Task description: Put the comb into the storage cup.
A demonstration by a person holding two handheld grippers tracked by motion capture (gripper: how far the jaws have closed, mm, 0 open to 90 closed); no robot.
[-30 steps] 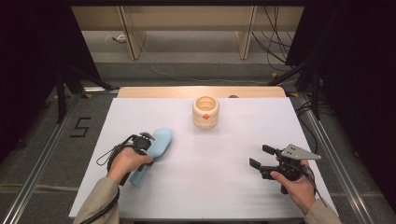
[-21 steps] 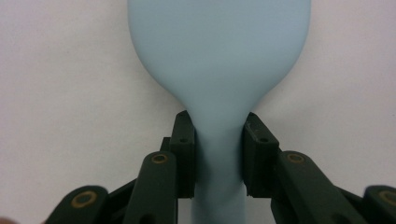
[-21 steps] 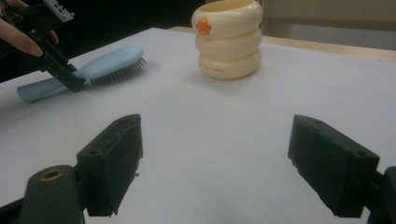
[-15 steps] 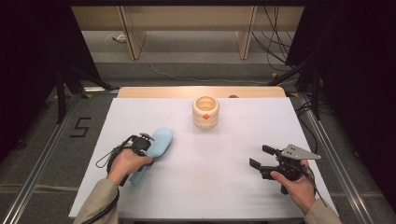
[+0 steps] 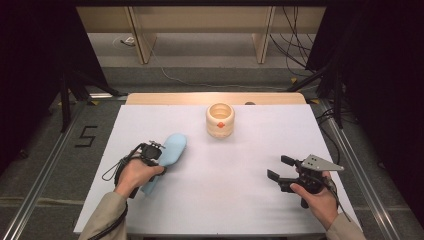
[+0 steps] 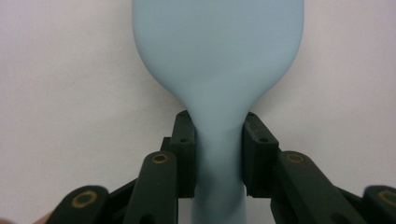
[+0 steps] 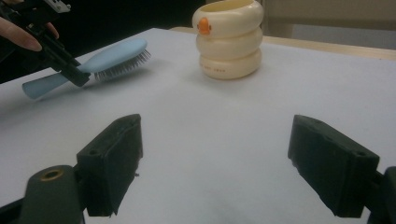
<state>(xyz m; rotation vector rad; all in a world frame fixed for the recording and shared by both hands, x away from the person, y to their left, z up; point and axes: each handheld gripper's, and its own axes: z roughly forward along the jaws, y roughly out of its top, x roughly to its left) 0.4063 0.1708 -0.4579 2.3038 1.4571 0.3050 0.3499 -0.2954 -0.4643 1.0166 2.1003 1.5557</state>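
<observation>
**Brush gripped at the neck**

Near right, the right hand-held gripper (image 5: 278,168) hovers released over the bare desk (image 5: 240,200). Near left, the left hand-held gripper (image 5: 159,152) is clenched on the blue hairbrush (image 5: 170,152), bristles down. Farther off, mid-desk, stands a cream cup (image 5: 220,120).

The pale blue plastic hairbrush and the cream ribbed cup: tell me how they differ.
The pale blue plastic hairbrush lies flat, bristles down; the cream ribbed cup stands upright. The left gripper clamps the brush's handle; nothing touches the cup. Both rest on the white table.
</observation>
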